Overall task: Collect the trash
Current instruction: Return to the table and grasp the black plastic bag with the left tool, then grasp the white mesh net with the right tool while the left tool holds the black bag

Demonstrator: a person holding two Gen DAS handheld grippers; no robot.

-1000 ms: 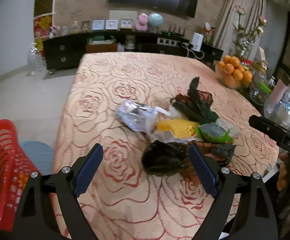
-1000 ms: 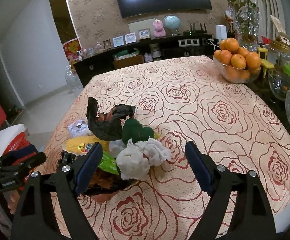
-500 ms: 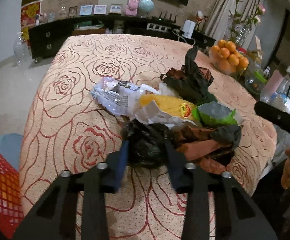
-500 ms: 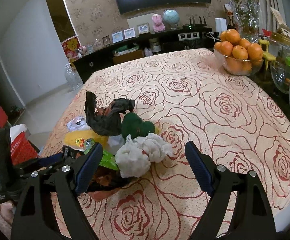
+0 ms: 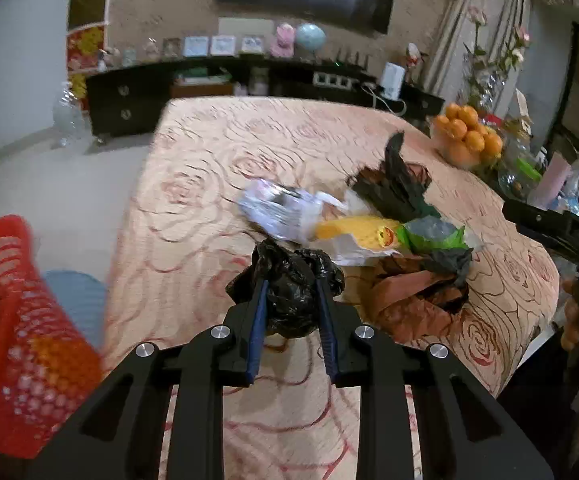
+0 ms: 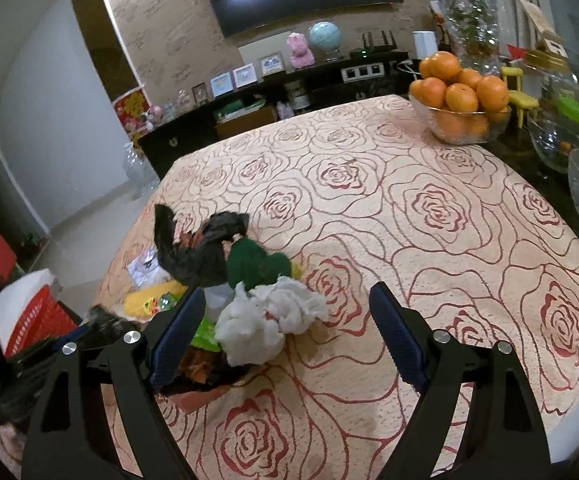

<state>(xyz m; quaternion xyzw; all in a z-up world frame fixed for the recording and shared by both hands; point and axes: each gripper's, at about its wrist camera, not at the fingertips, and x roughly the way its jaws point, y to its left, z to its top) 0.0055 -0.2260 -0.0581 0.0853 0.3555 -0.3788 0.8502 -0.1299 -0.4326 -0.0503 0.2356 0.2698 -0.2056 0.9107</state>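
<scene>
Left gripper (image 5: pixel 291 300): jaws have just been closing and now pinch a crumpled black bag (image 5: pixel 289 288) between the blue pads — the bag bulges out above and to both sides of the fingers. It looks lifted just clear of the table (image 5: pixel 209 184), though motion blur leaves that uncertain.

Relation the coming move turns on: the red basket (image 5: pixel 13 320) sits low and to the left of the left gripper, off the table edge and beside a pale blue thing on the floor. Judgement: the held bag must travel left and down, away from the pile; the left hand is the nearer one to the basket.

Right gripper (image 6: pixel 285 312): jaws wide apart, nothing between the pads. A wad of white tissue (image 6: pixel 269 320) lies just ahead, between the fingers' lines but untouched — centred slightly toward the left finger, long axis roughly across the jaws.

Further out, the rest of the pile: yellow wrapper (image 5: pixel 357 232), green wrapper (image 5: pixel 433 234), brown paper (image 5: pixel 409 300), a clear plastic bag (image 5: pixel 273 208), and a dark bag standing up (image 5: pixel 397 184).

Far right edge of the table: bowl of oranges (image 6: pixel 461 116), well apart from the trash.
</scene>
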